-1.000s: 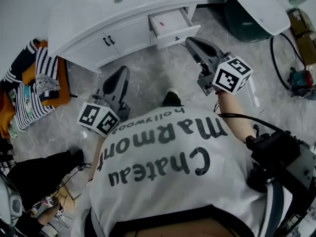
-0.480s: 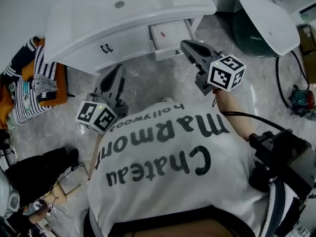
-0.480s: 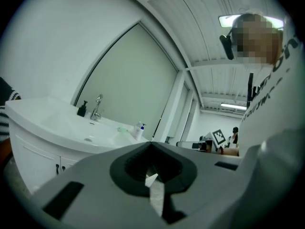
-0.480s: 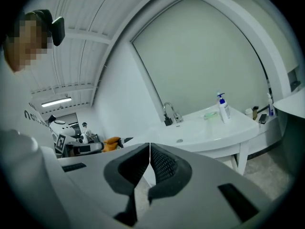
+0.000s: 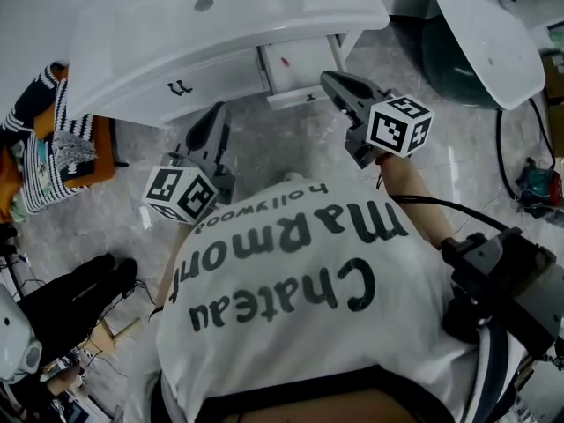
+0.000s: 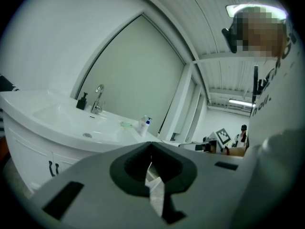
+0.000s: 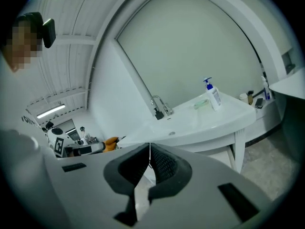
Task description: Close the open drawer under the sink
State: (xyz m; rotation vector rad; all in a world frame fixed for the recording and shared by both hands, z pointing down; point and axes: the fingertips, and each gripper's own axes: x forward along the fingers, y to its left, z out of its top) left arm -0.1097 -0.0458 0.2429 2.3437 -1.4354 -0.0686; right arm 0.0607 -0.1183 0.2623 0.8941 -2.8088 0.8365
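Right tool [image 5: 330,81] pinched together (nothing held), near the open drawer [image 5: 304,58]; left tool [image 5: 220,113] likewise.

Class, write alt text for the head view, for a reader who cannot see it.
From above: a white sink cabinet with one drawer pulled open, and the right gripper, jaws shut, pointing toward it. The left gripper, jaws also shut, points toward the cabinet's doors.

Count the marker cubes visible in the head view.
2. The left cube is on the left gripper, at picture left. The right cube is on the right gripper, at picture right. None seems hidden.
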